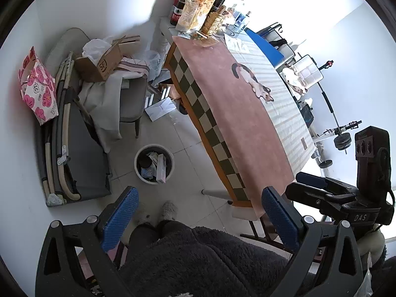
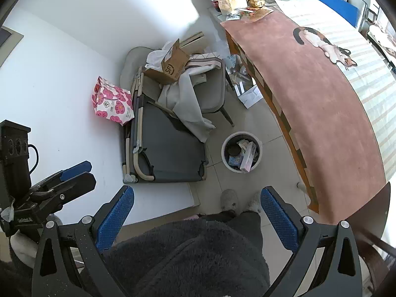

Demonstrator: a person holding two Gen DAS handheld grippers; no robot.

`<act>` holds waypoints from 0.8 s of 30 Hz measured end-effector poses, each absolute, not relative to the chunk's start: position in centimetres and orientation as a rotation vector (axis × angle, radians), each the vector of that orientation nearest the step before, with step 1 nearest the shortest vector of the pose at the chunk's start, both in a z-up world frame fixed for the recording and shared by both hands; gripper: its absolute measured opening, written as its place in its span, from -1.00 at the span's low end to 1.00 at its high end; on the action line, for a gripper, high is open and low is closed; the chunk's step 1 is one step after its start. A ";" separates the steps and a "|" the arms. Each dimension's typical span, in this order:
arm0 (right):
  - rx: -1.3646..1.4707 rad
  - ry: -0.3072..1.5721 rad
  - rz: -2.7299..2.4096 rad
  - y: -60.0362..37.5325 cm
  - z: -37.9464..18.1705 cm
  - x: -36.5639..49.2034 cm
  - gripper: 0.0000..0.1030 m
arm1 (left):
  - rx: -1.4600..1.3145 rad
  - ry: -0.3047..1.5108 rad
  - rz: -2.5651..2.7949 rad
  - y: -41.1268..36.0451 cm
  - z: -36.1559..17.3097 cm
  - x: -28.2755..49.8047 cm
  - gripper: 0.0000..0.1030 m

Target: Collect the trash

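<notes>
Round white plastic waste bin (image 1: 154, 164) (image 2: 241, 152) upright on the pale tiled floor beside the long table, open-topped, nearly full of trash, a white and pink flat carton (image 1: 161, 168) (image 2: 248, 157) leaning inside, blue packaging beneath

White walls (image 1: 104, 5) — tiled floor (image 1: 188, 153).

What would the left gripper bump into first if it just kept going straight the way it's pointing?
Probably the floor tiles, between the round trash bin and the table's checkered edge. The open left gripper holds nothing, and nothing shows in its way, though depth is hard to judge here.
</notes>
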State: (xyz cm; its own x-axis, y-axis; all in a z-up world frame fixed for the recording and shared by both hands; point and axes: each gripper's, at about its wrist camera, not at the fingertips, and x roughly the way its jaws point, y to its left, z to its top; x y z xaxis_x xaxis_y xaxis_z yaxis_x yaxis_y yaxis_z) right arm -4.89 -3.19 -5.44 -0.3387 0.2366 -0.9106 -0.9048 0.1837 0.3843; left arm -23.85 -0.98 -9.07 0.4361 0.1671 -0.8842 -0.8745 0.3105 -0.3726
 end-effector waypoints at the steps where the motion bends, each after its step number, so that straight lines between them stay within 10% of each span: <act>1: -0.688 1.417 1.382 -3.2 -5.4 -4.9 1.00 | -1.018 0.853 0.809 -1.0 -9.1 -23.9 0.98; 24: -0.690 1.428 1.387 -3.7 -4.6 -5.1 1.00 | -1.019 0.841 0.776 -0.9 -8.7 -24.0 0.98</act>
State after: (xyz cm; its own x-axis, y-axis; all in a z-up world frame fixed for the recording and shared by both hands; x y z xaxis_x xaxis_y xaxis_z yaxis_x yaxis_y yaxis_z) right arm -5.06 -3.74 -4.57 -0.3490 0.2302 -0.9084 -0.9012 0.1833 0.3927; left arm -23.95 -0.88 -8.66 0.4635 0.1553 -0.8724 -0.8572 0.3279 -0.3971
